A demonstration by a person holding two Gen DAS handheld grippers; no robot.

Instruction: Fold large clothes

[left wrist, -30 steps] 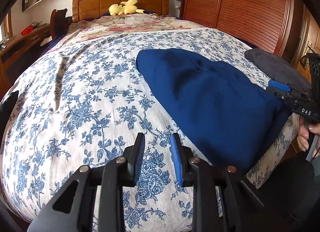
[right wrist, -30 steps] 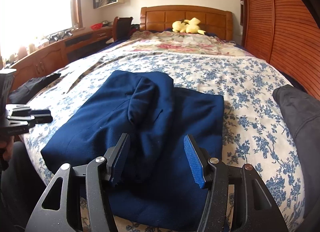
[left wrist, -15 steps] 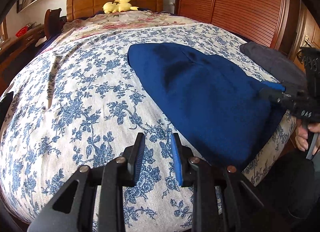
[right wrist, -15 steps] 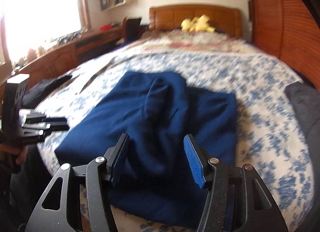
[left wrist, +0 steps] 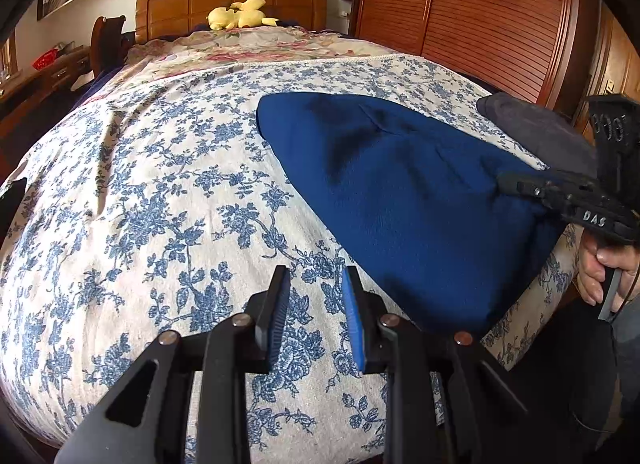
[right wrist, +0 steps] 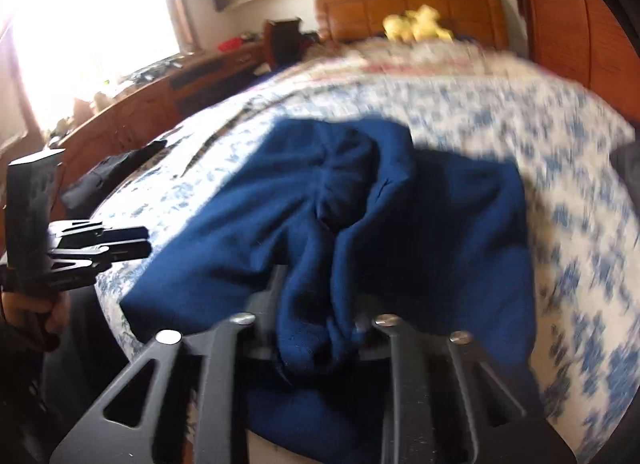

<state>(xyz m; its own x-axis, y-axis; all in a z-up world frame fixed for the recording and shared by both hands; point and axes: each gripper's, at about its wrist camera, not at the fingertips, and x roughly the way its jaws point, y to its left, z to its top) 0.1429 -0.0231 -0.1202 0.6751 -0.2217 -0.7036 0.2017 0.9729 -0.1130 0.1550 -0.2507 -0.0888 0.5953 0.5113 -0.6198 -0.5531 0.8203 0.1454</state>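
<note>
Pinched between the right gripper's (right wrist: 316, 328) fingers is a bunched ridge at the near edge of the navy garment (right wrist: 360, 223). Half a second ago those jaws stood wide, straddling the cloth; they have just been closing and now clamp it. That likely means the grasp for the next fold is made and a lift or carry toward the far side can follow.

To the left, the left gripper (left wrist: 316, 316) hovers over bare bedspread (left wrist: 160, 203) just beside the garment's near left corner, its fingers narrowly parted with nothing between them, as they were a second ago. It may need its own hold on that corner to keep the fold even.

Beyond, the garment lies partly folded across the bed's right half, well short of the headboard. A dark grey garment (left wrist: 532, 131) sits at the bed's right edge, touching or just beside the navy one, and could get dragged along. A yellow plush toy (left wrist: 240, 15) rests far off by the headboard, out of the way.
</note>
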